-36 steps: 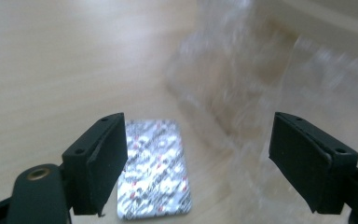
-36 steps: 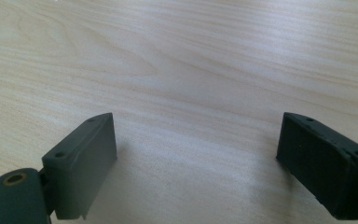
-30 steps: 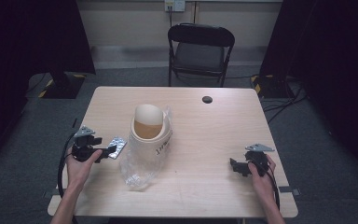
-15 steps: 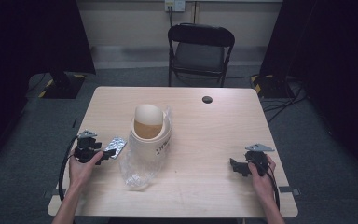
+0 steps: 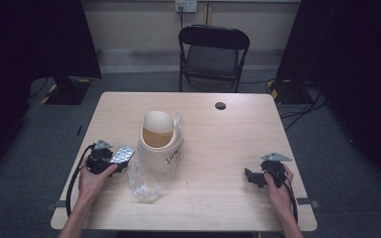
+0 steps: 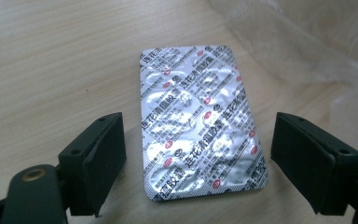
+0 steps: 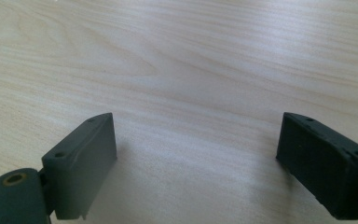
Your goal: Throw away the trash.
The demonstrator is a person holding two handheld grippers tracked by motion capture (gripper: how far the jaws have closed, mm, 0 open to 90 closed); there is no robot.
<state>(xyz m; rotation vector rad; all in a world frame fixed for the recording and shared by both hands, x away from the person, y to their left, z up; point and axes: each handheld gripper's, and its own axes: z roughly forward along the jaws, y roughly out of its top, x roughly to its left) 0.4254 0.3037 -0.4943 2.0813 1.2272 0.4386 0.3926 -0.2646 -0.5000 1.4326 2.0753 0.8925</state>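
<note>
Left gripper [image 5: 113, 162] low over the pale wooden counter [image 5: 218, 144] near its left edge, jaws spread wide on either side of a silver foil blister pack of tablets with red and black print [image 6: 199, 122]. Pack lying flat on the counter, foil side up, long axis running away from the gripper camera; no contact with either jaw, clear gaps on both sides in the left gripper view. In the high view, same pack [image 5: 119, 154] just beside the beige rounded plastic container with a handwritten label [image 5: 159, 136], which stands toward the middle of the counter with a crumpled clear plastic bag [image 5: 146, 181] spilling from it toward the near edge. Corner of that bag also in the far right of the left gripper view [image 6: 307, 42].

Small black round item [image 5: 221, 105] near the far edge, well apart from everything else; nature not determinable.

Right gripper [image 5: 259, 176] resting near the right near corner, jaws spread, nothing between them but bare wood.

Judged step: approach complete, grasp of the blister pack not yet made. Next move judged to call for lowering until the jaw tips meet the counter, then closing squarely across the pack's long edges. Thin, flat, slippery foil; risk of sliding or buckling rather than lifting. Right gripper apparently idle, available to steady the bag.
</note>
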